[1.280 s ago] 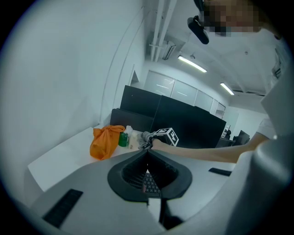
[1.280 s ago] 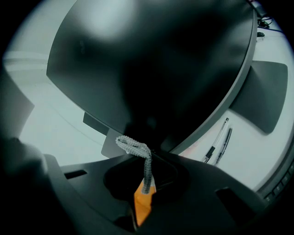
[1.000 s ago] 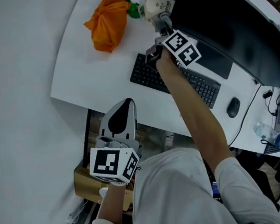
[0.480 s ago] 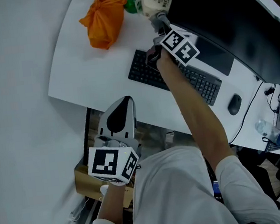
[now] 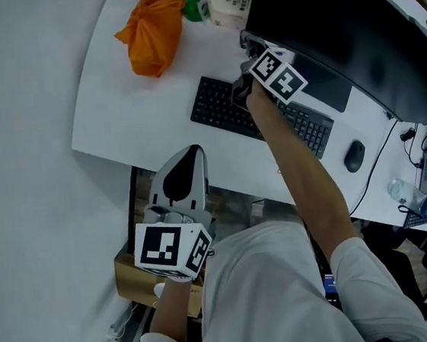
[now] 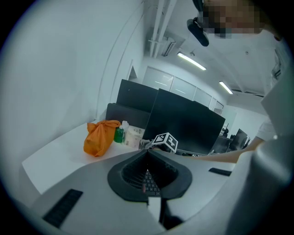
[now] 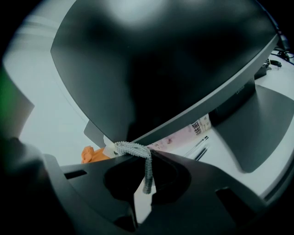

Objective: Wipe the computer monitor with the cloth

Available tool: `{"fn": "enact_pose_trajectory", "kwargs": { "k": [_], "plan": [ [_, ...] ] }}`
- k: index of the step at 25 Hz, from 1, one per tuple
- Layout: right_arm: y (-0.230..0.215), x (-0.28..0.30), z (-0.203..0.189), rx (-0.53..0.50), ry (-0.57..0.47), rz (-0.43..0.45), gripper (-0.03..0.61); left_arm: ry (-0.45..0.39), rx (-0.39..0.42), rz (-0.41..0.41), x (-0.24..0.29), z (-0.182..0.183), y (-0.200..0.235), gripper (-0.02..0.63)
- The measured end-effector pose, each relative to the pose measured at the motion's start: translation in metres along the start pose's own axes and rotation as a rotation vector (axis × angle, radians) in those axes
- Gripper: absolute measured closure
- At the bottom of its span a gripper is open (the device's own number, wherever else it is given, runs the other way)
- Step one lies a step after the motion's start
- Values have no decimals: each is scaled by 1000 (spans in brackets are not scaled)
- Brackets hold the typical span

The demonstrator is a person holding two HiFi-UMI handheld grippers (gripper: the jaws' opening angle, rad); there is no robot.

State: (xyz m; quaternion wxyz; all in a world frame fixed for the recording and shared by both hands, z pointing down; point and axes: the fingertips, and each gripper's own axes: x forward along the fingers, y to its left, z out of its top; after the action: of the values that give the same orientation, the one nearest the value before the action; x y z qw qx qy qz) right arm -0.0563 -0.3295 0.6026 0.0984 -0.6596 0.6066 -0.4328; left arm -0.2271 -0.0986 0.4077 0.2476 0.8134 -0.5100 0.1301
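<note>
The big dark curved monitor [image 5: 350,28] stands at the back of the white desk [image 5: 115,116] and fills the right gripper view [image 7: 161,59]. My right gripper [image 5: 248,41] reaches over the keyboard [image 5: 261,115] to the monitor's lower left edge. It is shut on a grey knitted cloth [image 7: 138,151], which lies against the screen's bottom edge with one strip hanging between the jaws. My left gripper [image 5: 190,157] hangs below the desk's front edge, shut on nothing; in the left gripper view [image 6: 148,151] it points at the desk.
An orange bag [image 5: 148,30], a green bottle [image 5: 193,8] and a tissue pack [image 5: 229,5] sit at the desk's back left. The mouse [image 5: 354,156] lies right of the keyboard. Pens [image 7: 200,149] lie beside the monitor stand [image 7: 262,119]. A water bottle [image 5: 408,199] and cables are at far right.
My right gripper with the cloth has shifted slightly to the right, away from the tissue pack and in under the monitor's lower edge. The left gripper has stayed put.
</note>
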Motion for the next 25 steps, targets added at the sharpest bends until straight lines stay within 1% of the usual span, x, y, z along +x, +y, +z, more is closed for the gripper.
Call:
{"fn": "enact_pose_trajectory", "kwargs": {
  "k": [3,15,25],
  "plan": [
    [-10,-7,6,-15,-16,-2,555,0,7,-12,1,0,-7,595],
    [-60,-36,30,21,-64,-39,555,10,39,-59,6,-3,-39,595],
    [-108,-56,51,135,-100,-68,555,23,68,-94,10,-6,-64,595]
  ]
}}
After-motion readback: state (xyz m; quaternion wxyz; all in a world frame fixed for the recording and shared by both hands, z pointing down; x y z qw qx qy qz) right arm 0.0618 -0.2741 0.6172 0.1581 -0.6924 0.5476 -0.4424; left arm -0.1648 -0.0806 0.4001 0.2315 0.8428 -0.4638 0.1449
